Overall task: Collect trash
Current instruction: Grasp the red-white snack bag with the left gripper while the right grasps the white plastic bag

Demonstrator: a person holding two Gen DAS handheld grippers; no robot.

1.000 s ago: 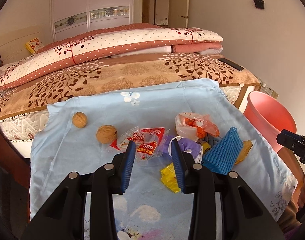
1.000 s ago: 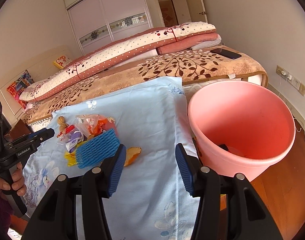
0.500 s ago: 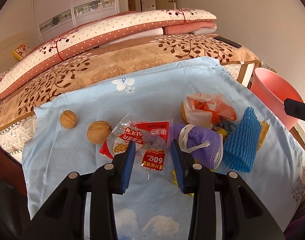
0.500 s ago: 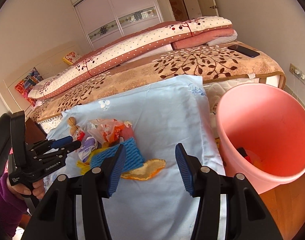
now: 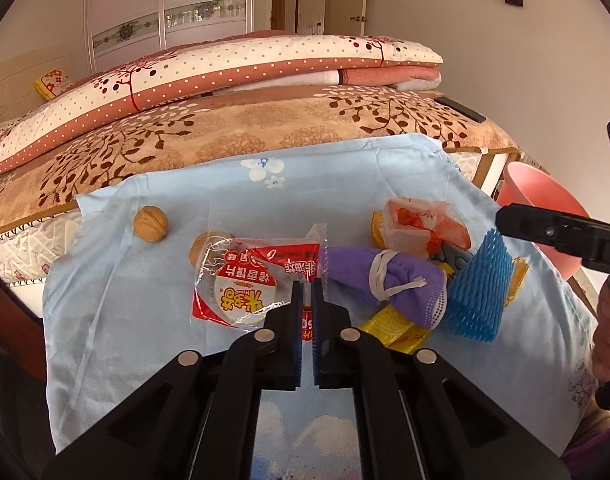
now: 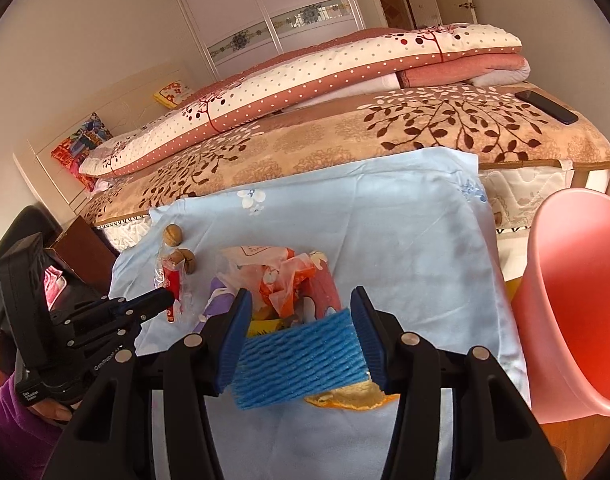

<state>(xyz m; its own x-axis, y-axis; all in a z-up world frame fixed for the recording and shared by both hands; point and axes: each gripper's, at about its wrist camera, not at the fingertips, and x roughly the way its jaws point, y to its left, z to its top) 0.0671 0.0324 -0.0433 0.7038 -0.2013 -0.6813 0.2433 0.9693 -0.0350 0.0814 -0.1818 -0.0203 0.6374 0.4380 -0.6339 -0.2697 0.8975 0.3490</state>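
A pile of trash lies on a light blue cloth (image 5: 325,176). My left gripper (image 5: 307,300) is shut on the edge of a clear and red snack wrapper (image 5: 241,292). Beside it lie a purple bundle (image 5: 385,280), a blue foam net (image 5: 475,284), a yellow wrapper (image 5: 393,326) and an orange-white plastic bag (image 5: 421,224). My right gripper (image 6: 301,322) is open, its fingers on either side of the blue foam net (image 6: 297,360). An orange peel (image 6: 353,398) lies just under the net.
A pink bin (image 6: 577,304) stands on the floor at the right of the cloth. Two walnuts (image 5: 151,224) (image 5: 203,246) lie left of the wrapper. A bed with folded quilts (image 5: 225,68) and a black phone (image 6: 545,106) is behind.
My left gripper moved forward and closed on the snack wrapper. My right gripper swung left from the bin and came down around the blue foam net.
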